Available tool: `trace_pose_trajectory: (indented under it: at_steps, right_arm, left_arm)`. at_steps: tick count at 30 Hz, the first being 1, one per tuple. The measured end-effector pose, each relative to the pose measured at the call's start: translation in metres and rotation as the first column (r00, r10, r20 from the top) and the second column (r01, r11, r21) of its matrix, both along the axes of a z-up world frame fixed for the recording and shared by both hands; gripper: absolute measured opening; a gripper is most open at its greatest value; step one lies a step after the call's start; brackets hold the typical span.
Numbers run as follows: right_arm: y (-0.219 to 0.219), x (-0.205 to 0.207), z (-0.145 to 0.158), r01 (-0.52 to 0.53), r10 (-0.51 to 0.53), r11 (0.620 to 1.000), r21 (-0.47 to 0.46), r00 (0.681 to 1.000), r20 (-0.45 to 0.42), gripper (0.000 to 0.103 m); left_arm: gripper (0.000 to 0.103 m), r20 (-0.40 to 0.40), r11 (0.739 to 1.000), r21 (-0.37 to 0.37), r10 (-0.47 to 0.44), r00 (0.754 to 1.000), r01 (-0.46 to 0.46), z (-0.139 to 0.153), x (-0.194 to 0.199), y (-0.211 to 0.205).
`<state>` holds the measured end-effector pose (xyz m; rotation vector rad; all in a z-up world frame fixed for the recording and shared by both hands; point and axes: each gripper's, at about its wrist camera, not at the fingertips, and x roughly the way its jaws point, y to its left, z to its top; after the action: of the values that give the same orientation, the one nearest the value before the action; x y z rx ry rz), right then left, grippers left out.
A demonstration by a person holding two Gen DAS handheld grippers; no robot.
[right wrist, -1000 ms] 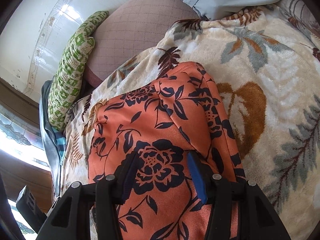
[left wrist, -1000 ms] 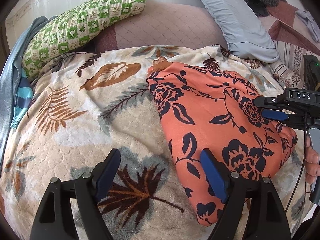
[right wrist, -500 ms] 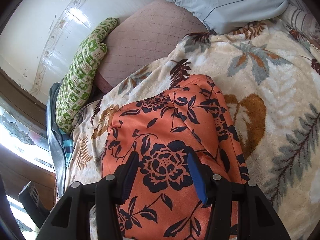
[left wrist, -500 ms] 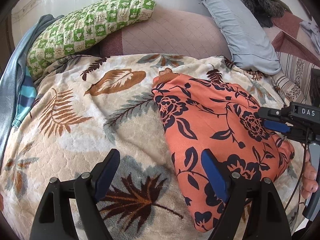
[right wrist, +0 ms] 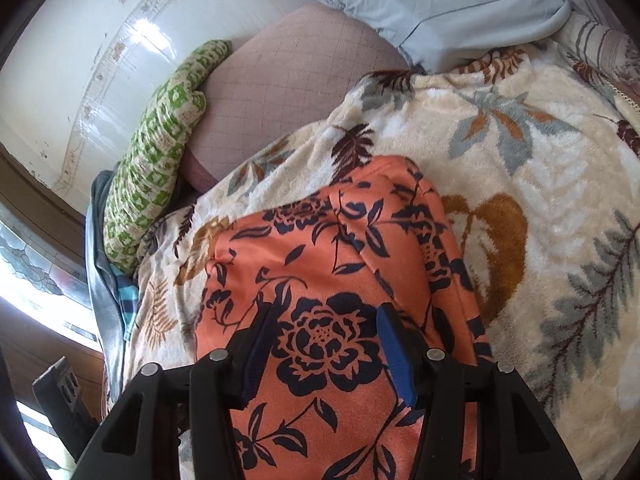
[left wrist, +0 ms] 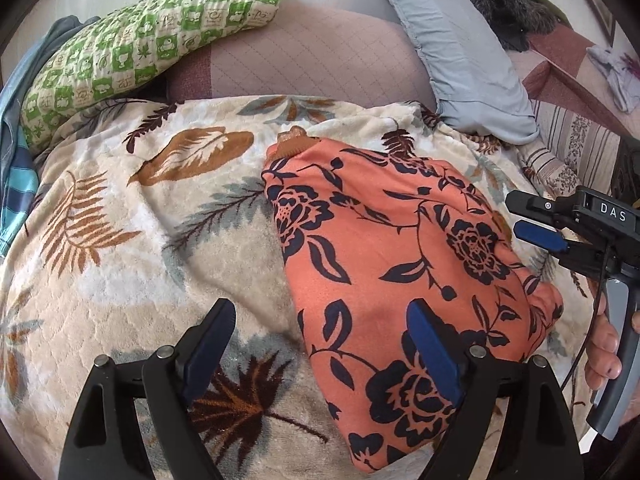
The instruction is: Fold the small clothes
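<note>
An orange garment [left wrist: 384,248] with a dark navy flower print lies folded into a long shape on a leaf-patterned fleece blanket [left wrist: 140,240]. My left gripper [left wrist: 318,312] hangs open and wide over the garment's near left edge, one finger over the blanket, the other over the cloth. Nothing is pinched between them. My right gripper [right wrist: 326,316] hovers over the garment [right wrist: 320,264] with its jaws partly apart around a printed flower, not gripping. In the left wrist view the right gripper [left wrist: 514,214] reaches in over the garment's right edge, held by a person's hand [left wrist: 604,348].
At the head of the bed lie a green checked pillow [left wrist: 140,40], a pink quilted cushion [left wrist: 312,52] and a grey-blue pillow [left wrist: 460,60]. Blue striped cloth [left wrist: 16,192] hangs at the left edge. A window [right wrist: 24,272] is on the left in the right wrist view.
The right gripper has lifted a little off the garment, which now shows more of its length. The left view has tilted slightly, showing more of the pillows. The garment itself has not moved.
</note>
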<state>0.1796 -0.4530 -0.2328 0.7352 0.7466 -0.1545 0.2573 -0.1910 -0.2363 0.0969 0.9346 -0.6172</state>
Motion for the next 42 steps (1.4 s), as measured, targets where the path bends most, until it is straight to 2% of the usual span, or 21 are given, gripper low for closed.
trace_pose_trajectory:
  at_steps: [1,2,4,8,15,21,26,37,42]
  right_arm:
    - [-0.007,-0.004,0.003,0.018,-0.018,1.000,0.007,1.000,0.018,0.057]
    - [-0.015,-0.008,0.004,0.035,-0.036,0.999,0.015,0.999,0.028,0.062]
    - [-0.030,-0.014,-0.002,0.078,-0.078,0.996,0.039,0.997,0.012,0.066]
    - [-0.051,-0.021,-0.019,0.091,-0.089,0.992,0.092,0.996,-0.029,0.066]
    - [-0.064,-0.027,-0.031,0.042,-0.038,0.995,0.094,0.998,-0.044,0.066]
    - [-0.070,-0.027,-0.039,0.004,0.001,0.995,0.095,0.999,-0.053,0.066]
    - [-0.072,-0.028,-0.039,-0.009,0.013,0.995,0.101,0.999,-0.038,0.066]
    - [-0.064,-0.025,-0.040,-0.040,0.041,0.991,0.127,0.999,-0.009,0.066]
    - [-0.065,-0.024,-0.042,-0.036,0.039,0.991,0.128,0.999,-0.022,0.067]
  left_arm:
    - [0.088,-0.004,1.000,-0.018,0.001,1.000,-0.001,0.002,0.000,0.001]
    - [0.088,-0.010,0.999,-0.032,0.004,1.000,-0.005,0.004,0.001,0.002]
    - [0.088,-0.028,0.999,-0.045,0.008,1.000,-0.010,0.004,0.003,0.003]
    - [0.088,-0.054,0.998,-0.051,0.039,0.998,-0.041,0.001,0.009,0.005]
    - [0.088,0.016,0.996,0.022,0.086,0.996,-0.086,-0.001,0.011,0.002]
    - [0.088,0.061,0.993,0.106,0.053,0.997,-0.059,-0.006,0.006,-0.010]
    - [0.088,0.085,0.989,0.144,0.023,0.996,-0.035,-0.008,0.003,-0.016]
    - [0.088,0.077,0.989,0.143,0.018,0.997,-0.029,-0.008,0.003,-0.017]
    - [0.088,0.034,0.994,0.103,0.017,0.999,-0.020,-0.009,0.008,-0.016]
